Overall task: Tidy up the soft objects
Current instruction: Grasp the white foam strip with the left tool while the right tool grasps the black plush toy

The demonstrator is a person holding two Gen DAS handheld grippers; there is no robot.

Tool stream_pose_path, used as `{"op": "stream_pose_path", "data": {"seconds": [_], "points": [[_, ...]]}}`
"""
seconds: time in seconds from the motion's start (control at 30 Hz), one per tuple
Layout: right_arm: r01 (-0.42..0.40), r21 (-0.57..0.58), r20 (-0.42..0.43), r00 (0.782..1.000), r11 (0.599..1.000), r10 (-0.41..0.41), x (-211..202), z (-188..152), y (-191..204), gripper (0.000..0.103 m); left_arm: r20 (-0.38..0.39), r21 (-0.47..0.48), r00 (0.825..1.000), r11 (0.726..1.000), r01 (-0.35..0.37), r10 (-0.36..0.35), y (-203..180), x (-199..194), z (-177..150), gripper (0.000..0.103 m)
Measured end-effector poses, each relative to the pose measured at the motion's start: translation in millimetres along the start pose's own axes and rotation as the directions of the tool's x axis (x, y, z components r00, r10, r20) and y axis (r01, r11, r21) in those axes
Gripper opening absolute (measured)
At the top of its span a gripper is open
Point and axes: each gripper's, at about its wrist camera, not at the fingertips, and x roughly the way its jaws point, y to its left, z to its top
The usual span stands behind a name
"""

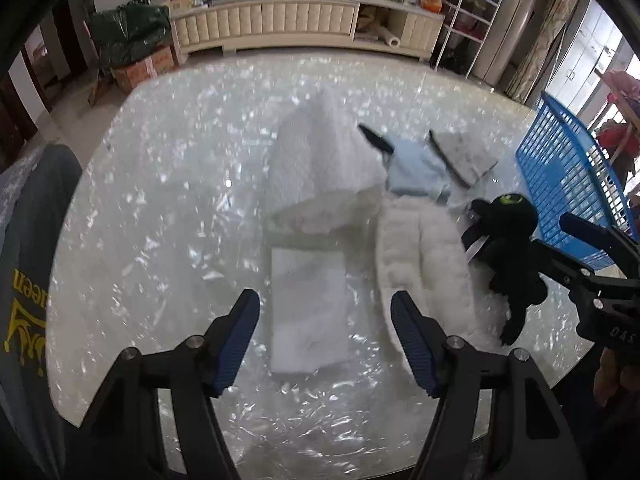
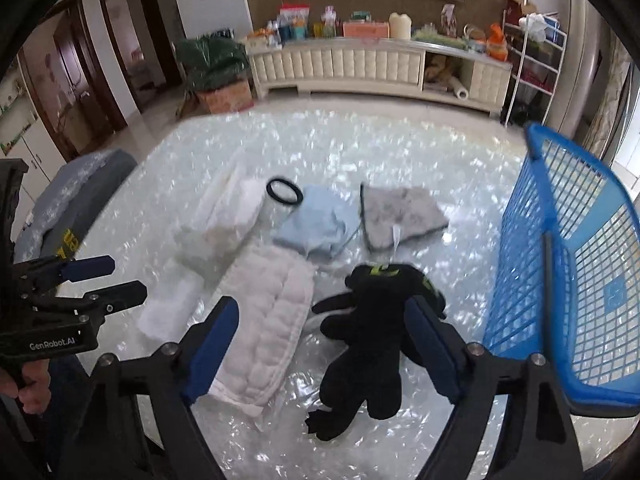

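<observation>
Wide-open jaws straddling black plush toy (image 2: 368, 344)

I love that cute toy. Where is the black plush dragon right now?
The black plush dragon lies on the shiny table, between the white quilted pad and the blue plastic basket, framed by the open right tongs.

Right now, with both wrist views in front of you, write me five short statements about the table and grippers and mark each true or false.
1. The black plush toy lies on the table beside the blue basket. True.
2. The right gripper is shut on the plush toy. False: its jaws are open, with the toy lying between them.
3. The blue basket already holds the light blue cloth. False: that cloth lies on the table.
4. The left gripper is open and empty. True.
5. A black ring rests near the light blue cloth. True.
</observation>
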Motion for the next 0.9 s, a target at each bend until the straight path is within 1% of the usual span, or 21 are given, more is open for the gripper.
{"op": "stream_pose_path", "data": {"seconds": [0.03, 0.1, 0.17, 0.23, 0.4, 0.47, 0.6, 0.83, 0.87, 0.9], "points": [[0.015, -0.005, -0.016, 1.0, 1.0, -0.015, 3, 0, 1, 0.085, -0.009, -0.002, 1.0, 1.0, -0.002, 0.002, 2, 4, -1, 0.066], [0.037, -0.007, -0.04, 0.999, 0.999, -0.037, 8, -1, 0, 0.085, -0.035, -0.004, 0.999, 1.0, -0.03, 0.03, 6, 12, -3, 0.066], [0.068, 0.005, -0.068, 0.995, 0.998, -0.067, 14, -3, -4, 0.085, -0.063, -0.008, 0.997, 0.999, -0.049, 0.048, 9, 19, -4, 0.059], [0.089, 0.025, -0.085, 0.993, 0.996, -0.087, 19, -5, -9, 0.085, -0.083, -0.013, 0.995, 0.999, -0.049, 0.048, 10, 25, -5, 0.058], [0.116, 0.051, -0.138, 0.985, 0.992, -0.108, 28, -11, -17, 0.085, -0.117, -0.024, 0.993, 0.999, -0.024, 0.021, 16, 38, -7, 0.057], [0.125, 0.059, -0.155, 0.981, 0.99, -0.115, 36, -12, -19, 0.077, -0.128, -0.026, 0.992, 1.0, -0.015, 0.011, 17, 43, -7, 0.056], [0.126, 0.085, -0.19, 0.976, 0.988, -0.108, 48, -15, -28, 0.076, -0.152, -0.038, 0.988, 0.999, 0.004, -0.01, 21, 52, -7, 0.056], [0.134, 0.084, -0.198, 0.973, 0.987, -0.115, 57, -16, -33, 0.077, -0.166, -0.031, 0.984, 0.998, 0.057, -0.062, 17, 65, 1, 0.056], [0.137, 0.08, -0.199, 0.973, 0.987, -0.119, 56, -16, -32, 0.077, -0.17, -0.025, 0.984, 0.998, 0.056, -0.059, 15, 67, 3, 0.056], [0.14, 0.077, -0.2, 0.972, 0.987, -0.122, 57, -17, -32, 0.076, -0.165, -0.004, 0.986, 0.999, 0.038, -0.039, 12, 69, 4, 0.056]]}}
